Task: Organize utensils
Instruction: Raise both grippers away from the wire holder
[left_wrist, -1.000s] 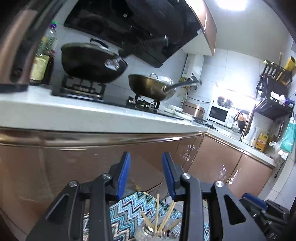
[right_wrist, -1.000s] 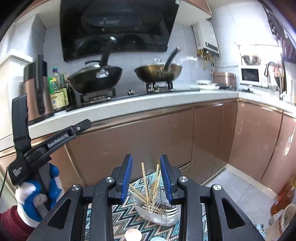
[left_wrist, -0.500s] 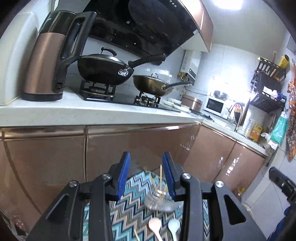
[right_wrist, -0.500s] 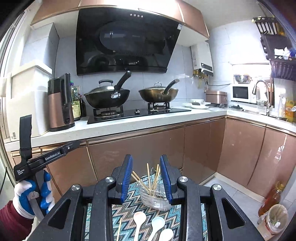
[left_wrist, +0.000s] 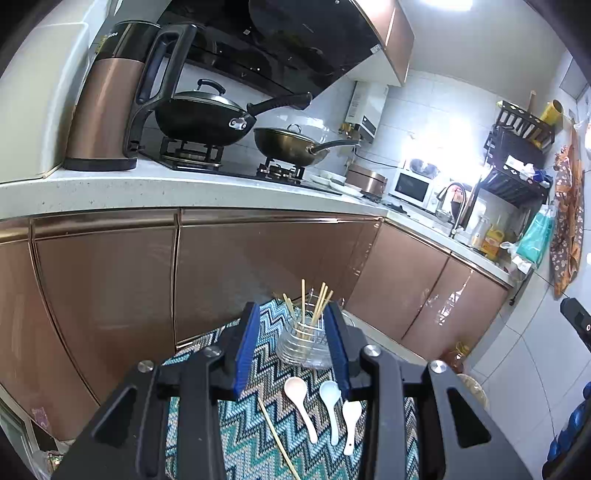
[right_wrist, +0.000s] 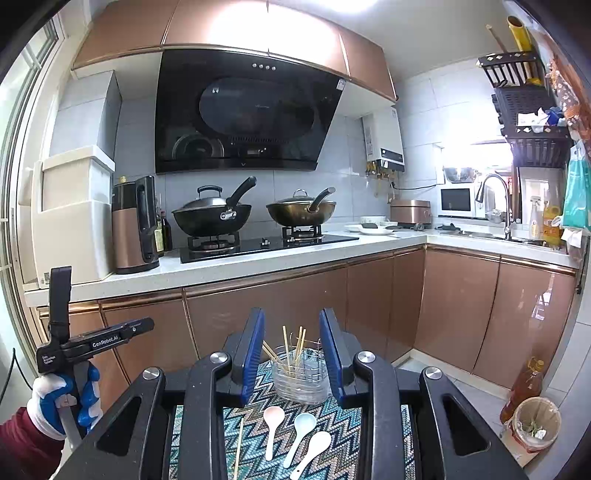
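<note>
A clear ribbed holder (left_wrist: 306, 341) with several wooden chopsticks upright in it stands at the far end of a zigzag-patterned mat (left_wrist: 236, 424). In front of it lie three spoons: pink (left_wrist: 295, 387), pale blue (left_wrist: 330, 393) and white (left_wrist: 351, 411). One loose chopstick (left_wrist: 275, 435) lies to their left. My left gripper (left_wrist: 291, 349) hangs open above the mat, empty, short of the holder. My right gripper (right_wrist: 292, 350) is open and empty too, and frames the same holder (right_wrist: 300, 376) and spoons (right_wrist: 303, 424). A gloved hand (right_wrist: 62, 398) holds the left gripper (right_wrist: 146, 325) at the far left.
Copper-fronted cabinets (right_wrist: 266, 314) stand right behind the mat under a white counter (right_wrist: 221, 266). On it are a kettle (right_wrist: 135, 225) and two lidded woks (right_wrist: 212, 218) on a hob. A lined bin (right_wrist: 533, 424) and an oil bottle (right_wrist: 524, 387) stand on the floor at the right.
Both views have drawn back and risen from the cabinets. The holder now looks smaller and farther off, and the three spoons and the loose chopstick have come into sight. Neither gap has changed.
</note>
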